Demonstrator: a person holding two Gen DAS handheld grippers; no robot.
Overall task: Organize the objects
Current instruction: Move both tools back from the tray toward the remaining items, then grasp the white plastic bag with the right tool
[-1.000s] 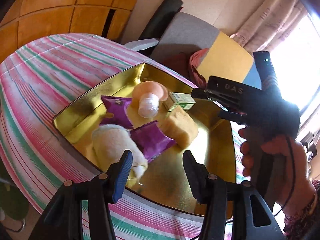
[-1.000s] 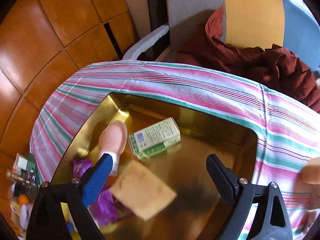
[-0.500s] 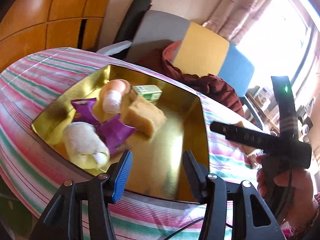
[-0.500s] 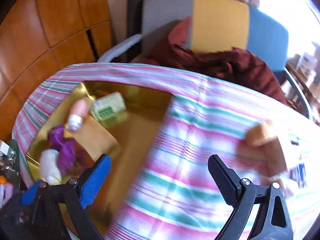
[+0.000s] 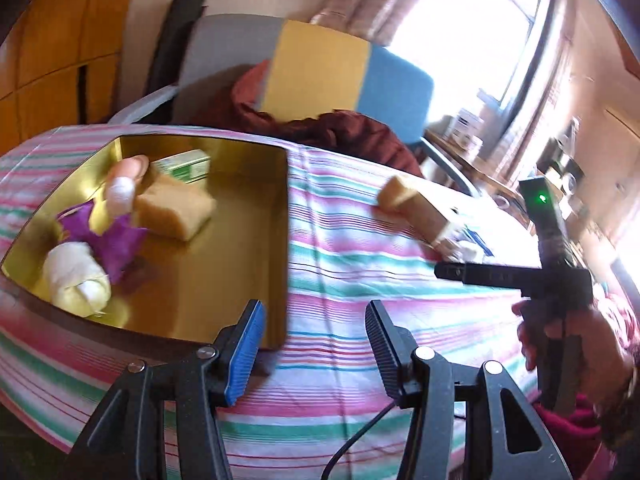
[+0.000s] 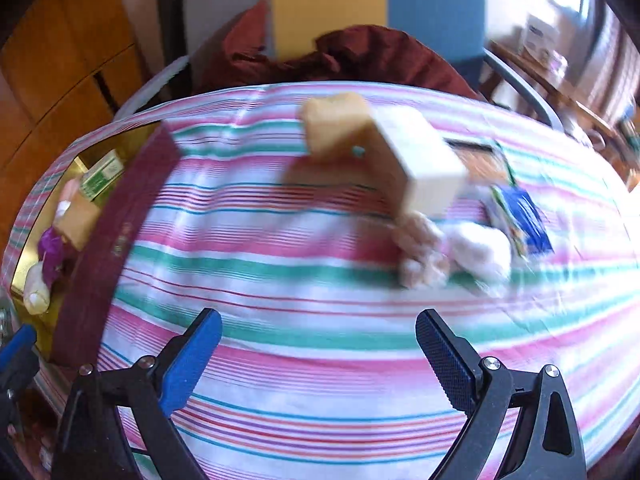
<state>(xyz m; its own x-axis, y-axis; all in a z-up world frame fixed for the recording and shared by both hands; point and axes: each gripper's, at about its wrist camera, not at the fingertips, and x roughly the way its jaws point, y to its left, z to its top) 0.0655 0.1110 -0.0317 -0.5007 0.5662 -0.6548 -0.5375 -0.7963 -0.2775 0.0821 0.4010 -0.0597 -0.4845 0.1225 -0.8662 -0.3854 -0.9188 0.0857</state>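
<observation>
- My left tongs stand about half open with nothing between them, over the striped counter just past the gold tray's near corner; a second ago they hung over the tray itself.
- My right tongs gape wide and hold nothing. Earlier they looked down into the tray; now the tray sits far to the left edge of their view.
- Ahead of them lies a blurred pile: a tan sponge against a cream box, a pale fluffy lump, a white one and a blue packet.
- The tray holds a sponge, a green box, purple wrappers, a pink bottle and a cream roll, lying as before.
- From the left view, my right hand grips its handle at the right edge.
</observation>
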